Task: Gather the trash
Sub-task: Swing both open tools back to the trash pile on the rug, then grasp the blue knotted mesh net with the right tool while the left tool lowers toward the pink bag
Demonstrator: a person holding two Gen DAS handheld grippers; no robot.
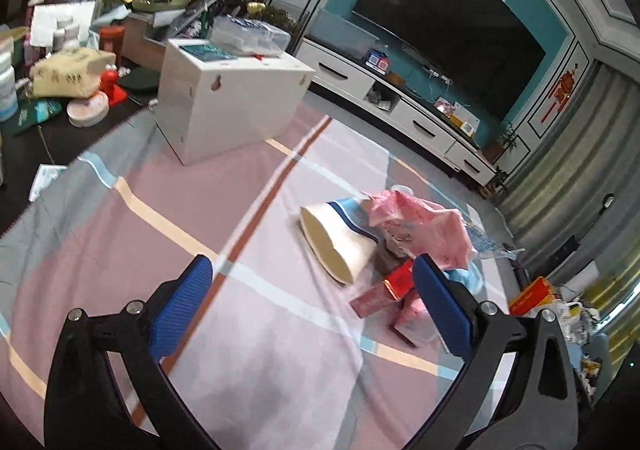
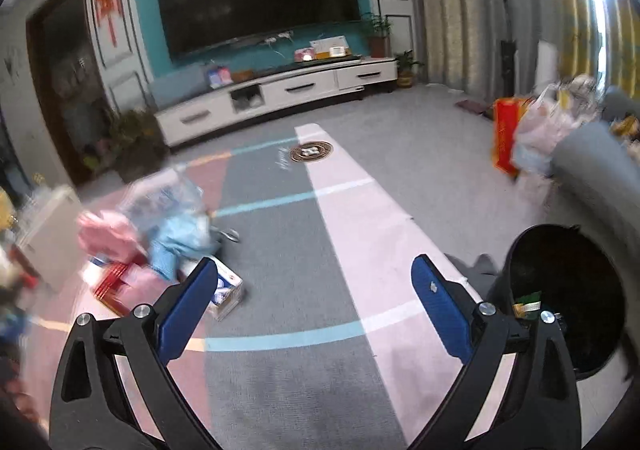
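A heap of trash lies on the striped cloth (image 1: 120, 234): a crushed white paper cup (image 1: 340, 242) on its side, a pink plastic bag (image 1: 420, 230), a red carton (image 1: 398, 282) and a pink box (image 1: 412, 320). My left gripper (image 1: 312, 290) is open and empty, just left of and before the heap; its right finger hides part of it. In the right wrist view the same heap (image 2: 160, 242) is blurred at the left, with a small white box (image 2: 226, 292). My right gripper (image 2: 316, 290) is open and empty above the cloth. A black trash bin (image 2: 560, 290) stands at the right.
A white box (image 1: 228, 106) stands on the cloth behind the heap. A cluttered dark table (image 1: 60, 70) is at the far left. A TV cabinet (image 2: 276, 94) lines the back wall. Bags (image 2: 532, 134) and a grey sofa arm (image 2: 592, 166) are at the right.
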